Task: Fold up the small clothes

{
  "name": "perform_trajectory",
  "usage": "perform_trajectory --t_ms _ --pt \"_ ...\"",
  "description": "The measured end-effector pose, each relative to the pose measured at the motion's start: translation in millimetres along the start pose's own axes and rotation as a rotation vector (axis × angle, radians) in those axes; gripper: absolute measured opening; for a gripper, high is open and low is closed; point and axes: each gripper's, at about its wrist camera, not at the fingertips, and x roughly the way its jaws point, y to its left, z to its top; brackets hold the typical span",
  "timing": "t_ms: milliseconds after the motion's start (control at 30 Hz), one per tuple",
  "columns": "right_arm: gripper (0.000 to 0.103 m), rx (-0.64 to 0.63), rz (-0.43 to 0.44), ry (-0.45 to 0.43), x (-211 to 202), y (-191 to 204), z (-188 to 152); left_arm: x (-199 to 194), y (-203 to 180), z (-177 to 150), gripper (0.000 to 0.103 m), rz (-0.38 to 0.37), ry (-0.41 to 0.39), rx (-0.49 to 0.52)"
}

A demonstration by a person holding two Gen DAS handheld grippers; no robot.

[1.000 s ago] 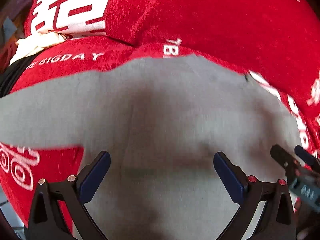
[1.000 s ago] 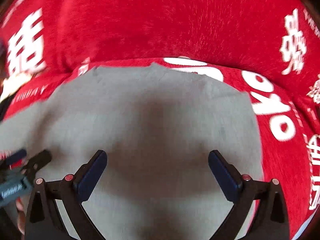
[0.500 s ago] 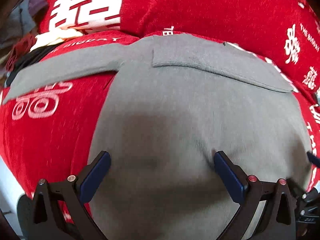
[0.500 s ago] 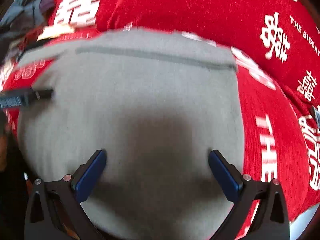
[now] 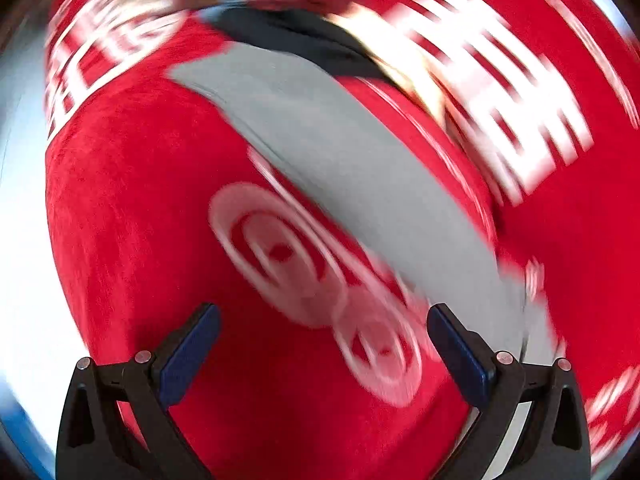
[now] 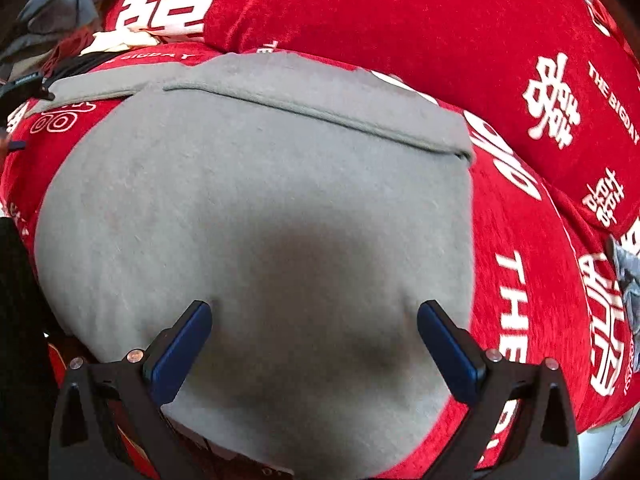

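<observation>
A grey long-sleeved garment lies flat on a red sofa cover, one sleeve folded across its far edge. My right gripper is open over the garment's near part, nothing between its blue pads. In the blurred left wrist view, the other grey sleeve stretches diagonally over the red cover. My left gripper is open over bare red fabric, the sleeve just beyond its right finger.
The red cover with white lettering spans seat and backrest. A pile of dark, cream and grey clothes sits at the far left. Another grey cloth lies at the right edge. The seat's left edge drops off.
My left gripper has swung leftward off the garment's body to the outstretched sleeve. The right view has pulled back slightly, showing more of the garment.
</observation>
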Motion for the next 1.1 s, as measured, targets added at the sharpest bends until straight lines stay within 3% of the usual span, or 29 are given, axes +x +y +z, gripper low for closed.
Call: perform_trajectory --t_ms 100,267,333,400,433,467,567,700,800,900,1000,1100 --pt "0.102 -0.034 0.008 -0.002 2 16 8 11 14 44 0.103 -0.002 -0.03 -0.056" --pt "0.102 -0.123 -0.018 0.002 3 47 19 38 5 90 0.103 0.147 -0.059 -0.051" --pt "0.102 -0.152 -0.03 -0.003 2 55 26 44 -1 100 0.102 0.171 -0.083 -0.022" --pt "0.102 -0.176 -0.035 -0.015 0 59 37 42 -6 101 0.064 0.182 -0.125 -0.003" --pt "0.102 -0.183 -0.037 -0.022 0 60 45 41 -5 105 0.009 0.167 -0.131 0.008" --pt "0.102 -0.186 -0.037 -0.031 1 60 55 46 0 106 0.011 0.097 -0.068 0.009" --pt "0.102 -0.164 -0.026 -0.055 8 59 91 40 14 108 0.01 0.025 -0.086 -0.032" --pt "0.102 -0.088 0.001 -0.053 45 63 163 22 28 106 0.01 -0.063 -0.101 -0.06" --pt "0.102 -0.03 0.024 -0.028 84 80 214 7 18 102 0.01 -0.08 -0.136 -0.015" --pt "0.102 -0.038 -0.012 0.004 127 120 258 -9 3 100 0.01 -0.083 -0.173 0.042" --pt "0.102 -0.064 -0.057 0.067 165 163 282 -24 -13 99 0.01 -0.062 -0.22 0.114" --pt "0.102 -0.102 -0.017 0.099 184 208 290 -36 -29 96 0.01 -0.046 -0.246 0.178"
